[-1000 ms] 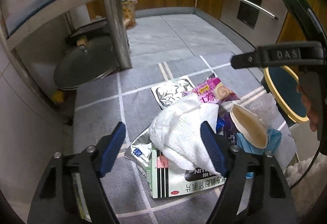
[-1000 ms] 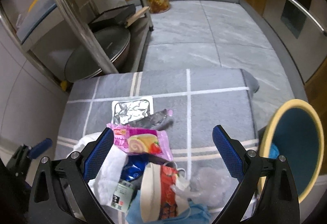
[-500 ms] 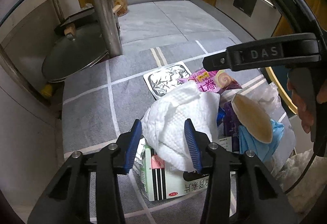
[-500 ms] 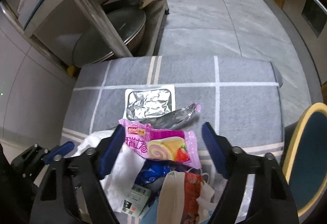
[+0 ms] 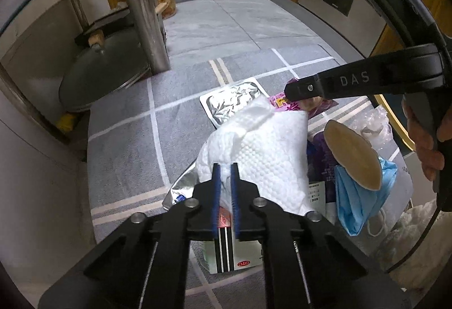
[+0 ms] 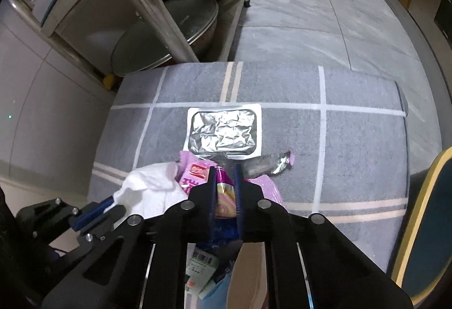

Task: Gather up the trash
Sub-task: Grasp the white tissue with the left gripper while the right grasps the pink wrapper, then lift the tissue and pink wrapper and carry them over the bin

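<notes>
A heap of trash lies on a grey checked mat point(image 6: 353, 153). My left gripper point(image 5: 225, 168) is shut on a fold of the white paper towel point(image 5: 268, 151) on top of the heap. My right gripper point(image 6: 224, 169) is closing its jaws, and its pads pinch the pink snack wrapper point(image 6: 195, 173) between them. Beyond it lie a flat foil pack point(image 6: 223, 132) and a crumpled silver wrapper point(image 6: 268, 165). Around the towel sit a squashed paper cup point(image 5: 350, 156), a blue face mask point(image 5: 358, 196), a clear plastic bag point(image 5: 373, 122) and a white medicine box point(image 5: 226, 252).
A blue bin with a yellow rim point(image 6: 423, 224) stands at the mat's right edge. On the left a steel rack post point(image 5: 141, 7) rises by a lidded pan point(image 6: 169, 26). A person's hand point(image 5: 423, 139) holds the right gripper's handle. Grey tiled floor lies beyond.
Both grippers have closed from wide open: the left onto the paper towel, the right onto the pink snack wrapper. The right gripper also came down closer to the heap.
</notes>
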A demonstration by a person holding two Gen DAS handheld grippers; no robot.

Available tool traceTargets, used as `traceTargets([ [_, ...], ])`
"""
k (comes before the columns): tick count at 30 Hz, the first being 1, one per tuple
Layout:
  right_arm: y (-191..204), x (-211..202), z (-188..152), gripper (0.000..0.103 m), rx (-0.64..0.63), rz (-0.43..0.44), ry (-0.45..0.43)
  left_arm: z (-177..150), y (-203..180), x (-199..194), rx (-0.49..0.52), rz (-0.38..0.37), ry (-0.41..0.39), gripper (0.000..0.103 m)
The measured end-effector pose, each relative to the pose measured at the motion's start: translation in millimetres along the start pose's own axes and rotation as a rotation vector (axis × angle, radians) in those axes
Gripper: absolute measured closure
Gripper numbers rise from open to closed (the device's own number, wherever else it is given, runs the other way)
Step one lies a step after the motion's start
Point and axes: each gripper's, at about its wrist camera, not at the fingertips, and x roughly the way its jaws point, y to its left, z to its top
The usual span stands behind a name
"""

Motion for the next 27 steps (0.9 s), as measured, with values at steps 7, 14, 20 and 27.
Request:
traceTargets([
  [7,-4.4,-19.7,5.4,0.094,0.028,0.005,-0.060,10.8,-2.3,-20.8,-0.010,0.011,-0.081,0.099],
  [14,-21.6,-41.9,8.9,0.094,0.079,0.005,-0.121,31.8,-12.6,-57.0,-0.008,0.025,-0.223,0.099],
  [20,-45.4,-60.8,6.6,0.094,0.116,-0.027,-0.156,47.8,-21.6,-86.4,0.007,0.046,-0.332,0.099],
  [27,-72.8,-84.8,-0.5,0.094,0.163,-0.053,-0.194,60.5,-32.4,-112.9,0.007,0.042,-0.415,0.099],
])
